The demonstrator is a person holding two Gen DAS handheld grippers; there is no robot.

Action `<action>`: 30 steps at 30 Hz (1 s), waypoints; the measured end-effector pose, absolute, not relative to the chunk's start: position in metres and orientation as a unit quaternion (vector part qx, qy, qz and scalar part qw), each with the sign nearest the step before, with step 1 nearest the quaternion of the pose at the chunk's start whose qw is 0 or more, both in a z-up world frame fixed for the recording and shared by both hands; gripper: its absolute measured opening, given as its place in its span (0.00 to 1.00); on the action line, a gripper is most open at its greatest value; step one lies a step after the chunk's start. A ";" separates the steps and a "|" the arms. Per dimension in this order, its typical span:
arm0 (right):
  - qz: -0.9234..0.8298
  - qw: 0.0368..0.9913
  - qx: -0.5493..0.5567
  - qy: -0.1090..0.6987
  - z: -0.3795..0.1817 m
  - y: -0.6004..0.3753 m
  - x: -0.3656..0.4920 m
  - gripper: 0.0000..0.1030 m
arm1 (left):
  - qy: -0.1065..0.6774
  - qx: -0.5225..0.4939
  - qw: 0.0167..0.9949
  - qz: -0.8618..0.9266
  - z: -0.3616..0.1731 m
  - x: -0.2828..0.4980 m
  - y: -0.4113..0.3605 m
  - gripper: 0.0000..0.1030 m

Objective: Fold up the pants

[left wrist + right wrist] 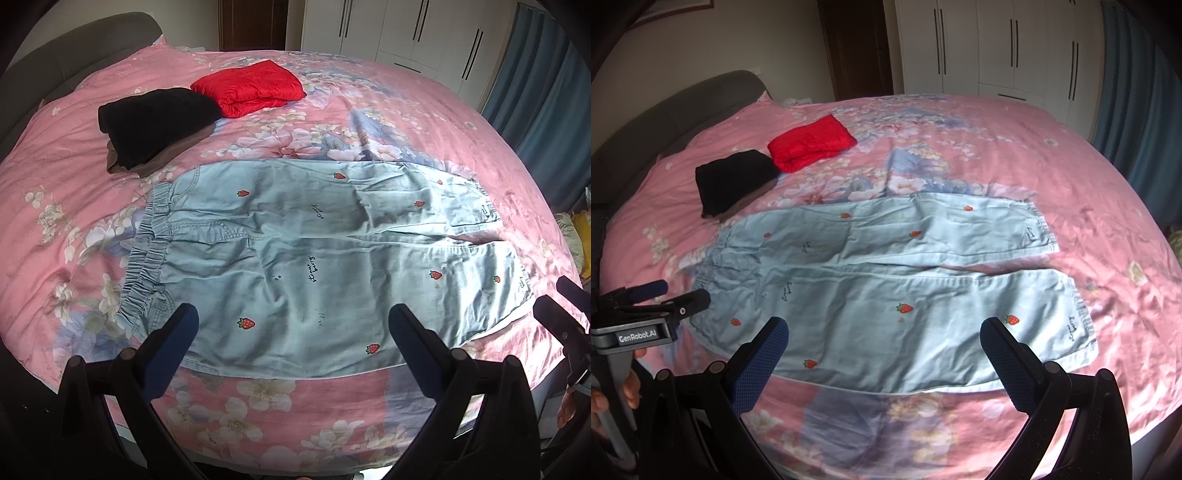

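1. Pants (pixel 295 258) – light blue, strawberry print – lie flat and unfolded on the pink floral bedspread (pixel 388 110), waistband to the left, both legs running right, side by side with a narrow gap between them toward the cuffs.
2. Left gripper (pixel 293 325) hangs over the near edge of the pants, jaws spread wide, nothing between them. Its fingertips (pixel 184 317) sit over the near leg: the left one near the waistband end, the right one about mid-leg. Whether they touch the cloth is hard to tell – looks like just above it.
3. Right gripper (pixel 884 336) also has its jaws wide apart and empty, poised over the near leg's lower hem side; its fingertips (pixel 993 332) frame the stretch from thigh to near the cuff.
4. In the right wrist view the left gripper (pixel 676 295) shows at the far left, beside the waistband corner, a hand on its handle. In the left wrist view the right gripper (pixel 561 310) shows at the far right, just off the near cuff.
5. Far side of the bed, well apart from the pants: a folded red garment (pixel 251 88) and a folded black garment (pixel 155 122) lying on something brown, the two piles touching.
6. White wardrobe (pixel 997 48) behind the bed, blue curtain (pixel 546 110) at right, grey headboard (pixel 683 107) at left.
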State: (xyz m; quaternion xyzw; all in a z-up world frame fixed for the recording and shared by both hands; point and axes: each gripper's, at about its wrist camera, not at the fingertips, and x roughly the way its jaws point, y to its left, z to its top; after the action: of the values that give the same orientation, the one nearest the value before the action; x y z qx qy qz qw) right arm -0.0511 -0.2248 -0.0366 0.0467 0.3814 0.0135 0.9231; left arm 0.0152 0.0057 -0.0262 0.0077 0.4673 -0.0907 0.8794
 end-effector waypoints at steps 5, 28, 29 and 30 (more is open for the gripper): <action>0.015 0.922 0.049 0.384 -0.038 -0.227 -0.049 1.00 | 0.469 0.013 0.879 -0.092 -0.029 0.015 0.004 1.00; 0.235 0.872 -0.316 0.290 -0.177 -0.066 -0.065 0.78 | 0.500 -0.283 0.817 0.051 -0.156 0.024 0.176 0.96; 0.232 0.869 -0.326 0.293 -0.182 -0.062 -0.062 0.75 | 0.497 -0.283 0.819 0.049 -0.157 0.027 0.174 0.96; 0.231 0.867 -0.330 0.294 -0.186 -0.059 -0.058 0.72 | 0.490 -0.280 0.824 0.050 -0.158 0.031 0.172 0.95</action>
State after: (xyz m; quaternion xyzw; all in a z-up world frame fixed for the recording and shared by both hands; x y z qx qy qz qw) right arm -0.0585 -0.0588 -0.1862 -0.3303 0.2939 0.2312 0.8666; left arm 0.0314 0.1723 -0.1578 -0.2800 0.4903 0.0498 0.8238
